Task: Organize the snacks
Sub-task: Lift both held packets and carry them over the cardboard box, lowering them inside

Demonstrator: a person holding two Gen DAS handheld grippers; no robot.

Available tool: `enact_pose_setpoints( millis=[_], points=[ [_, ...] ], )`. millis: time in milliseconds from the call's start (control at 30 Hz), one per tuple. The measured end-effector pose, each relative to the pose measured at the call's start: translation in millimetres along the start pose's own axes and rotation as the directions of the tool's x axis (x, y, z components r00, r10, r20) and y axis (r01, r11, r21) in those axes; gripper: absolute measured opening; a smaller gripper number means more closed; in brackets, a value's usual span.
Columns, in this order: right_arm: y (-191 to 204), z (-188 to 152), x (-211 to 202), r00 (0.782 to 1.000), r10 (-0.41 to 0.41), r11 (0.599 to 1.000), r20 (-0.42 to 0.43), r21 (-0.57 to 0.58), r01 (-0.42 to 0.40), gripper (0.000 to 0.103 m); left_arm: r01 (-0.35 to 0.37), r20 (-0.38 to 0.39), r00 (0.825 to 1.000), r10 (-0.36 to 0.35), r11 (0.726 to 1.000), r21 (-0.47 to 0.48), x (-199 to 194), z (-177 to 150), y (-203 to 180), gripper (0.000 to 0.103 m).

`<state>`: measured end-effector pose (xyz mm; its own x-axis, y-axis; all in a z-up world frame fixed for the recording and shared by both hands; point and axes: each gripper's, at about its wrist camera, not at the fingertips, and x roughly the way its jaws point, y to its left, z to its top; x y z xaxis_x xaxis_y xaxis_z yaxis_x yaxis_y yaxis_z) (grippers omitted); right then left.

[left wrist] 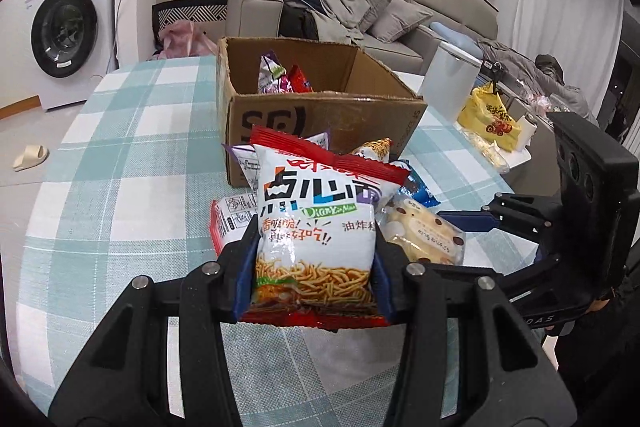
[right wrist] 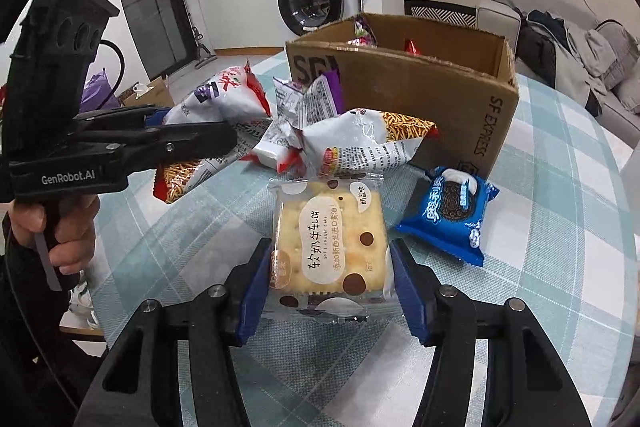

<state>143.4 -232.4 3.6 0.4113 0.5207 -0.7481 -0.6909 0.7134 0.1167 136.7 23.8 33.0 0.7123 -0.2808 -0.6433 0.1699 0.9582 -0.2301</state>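
My left gripper (left wrist: 316, 239) is shut on a white-and-red fried noodle snack bag (left wrist: 316, 223), held upright above the checked tablecloth (left wrist: 120, 155). Seen from the right wrist, that gripper (right wrist: 200, 131) holds the bag (right wrist: 224, 99) at the left. My right gripper (right wrist: 330, 251) is shut on a clear packet of yellow nougat crackers (right wrist: 328, 239), both blue pads against its sides. Behind stands an open brown cardboard box (right wrist: 420, 99) with purple and red packets (left wrist: 280, 75) inside. A blue cookie pack (right wrist: 448, 211), another noodle bag (right wrist: 368, 143) and a purple-edged packet (right wrist: 316, 99) lie before the box.
A white bin (left wrist: 448, 75) and a yellow plastic bag (left wrist: 492, 119) stand past the table's right edge. A grey sofa (left wrist: 400, 11) with clothes lies beyond the box, a washing machine (left wrist: 64, 31) at far left. A hand (right wrist: 60, 227) grips the left tool's handle.
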Motion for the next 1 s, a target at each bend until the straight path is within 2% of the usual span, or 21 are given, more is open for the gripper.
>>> enact_pose_setpoints(
  millis=[133, 533, 1000],
  points=[
    [1, 0, -20, 0.999, -0.007, 1.0, 0.041, 0.001, 0.007, 0.058, -0.006, 0.017, 1.0, 0.006, 1.0, -0.005, -7, 3, 1, 0.045],
    [-1, 15, -41, 0.992, -0.053, 0.999, 0.112, 0.017, 0.052, 0.058, -0.022, 0.055, 0.998, 0.023, 1.0, -0.012, -21, 6, -2, 0.045],
    [-17, 37, -68, 0.962, -0.113, 0.986, 0.25, 0.148, 0.077, 0.058, -0.077, 0.138, 0.987, 0.08, 0.997, -0.031, -38, 32, -1, 0.045]
  ],
)
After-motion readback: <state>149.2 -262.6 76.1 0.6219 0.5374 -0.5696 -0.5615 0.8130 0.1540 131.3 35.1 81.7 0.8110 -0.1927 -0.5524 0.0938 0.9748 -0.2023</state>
